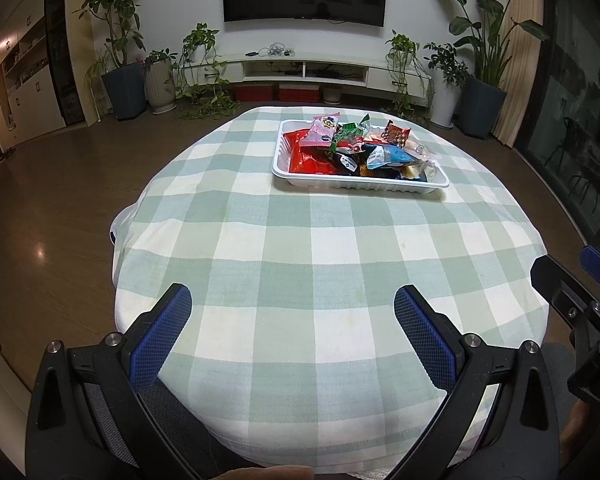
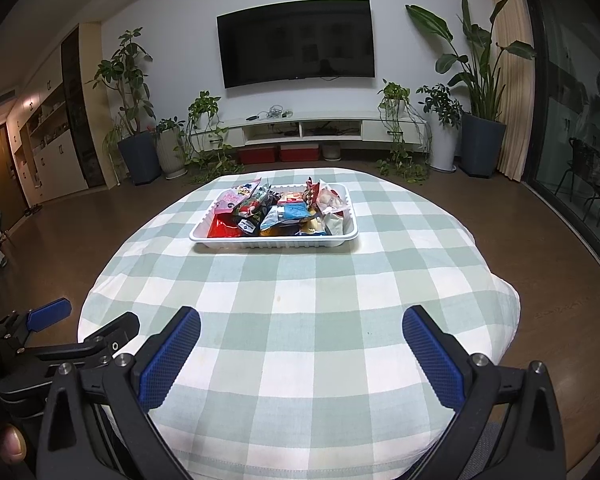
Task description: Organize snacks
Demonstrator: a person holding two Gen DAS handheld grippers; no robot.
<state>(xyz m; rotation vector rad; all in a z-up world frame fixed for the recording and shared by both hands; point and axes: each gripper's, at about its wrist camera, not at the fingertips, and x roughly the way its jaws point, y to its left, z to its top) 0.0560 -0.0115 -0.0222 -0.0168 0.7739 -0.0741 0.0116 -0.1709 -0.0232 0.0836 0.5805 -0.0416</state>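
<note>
Left wrist view: your left claw (image 1: 292, 312) fills the lower part of the frame, its two blue-padded fingers (image 1: 162, 332) spread wide apart with nothing between them. Beneath lies one table (image 1: 300, 248) under a green-and-white checked cloth. One white tray (image 1: 360, 186) sits in the upper centre-right of the frame, on the far part of the table, well apart from the claw. Heaped inside are the snacks (image 1: 352, 148): one pink packet (image 1: 320, 130) at the tray's upper left, one red wrapper (image 1: 312, 160) below it, one blue packet (image 1: 394, 158) toward the right; the rest overlap too closely to count. At the right edge of the frame you see part of your right claw (image 1: 572, 280), one black finger and one blue pad showing.

Right wrist view: your right claw (image 2: 300, 336) occupies the lower frame, its two fingers likewise held wide apart and empty. The tray (image 2: 274, 242) stands at upper centre, with the snacks (image 2: 280, 210) piled within. Your left claw (image 2: 84, 320) appears at the lower left, its two fingers parted. Along the far wall are one dark television (image 2: 296, 42) at top centre and one low white cabinet (image 2: 308, 130) below it. A fingertip shows at the bottom left corner.
</note>
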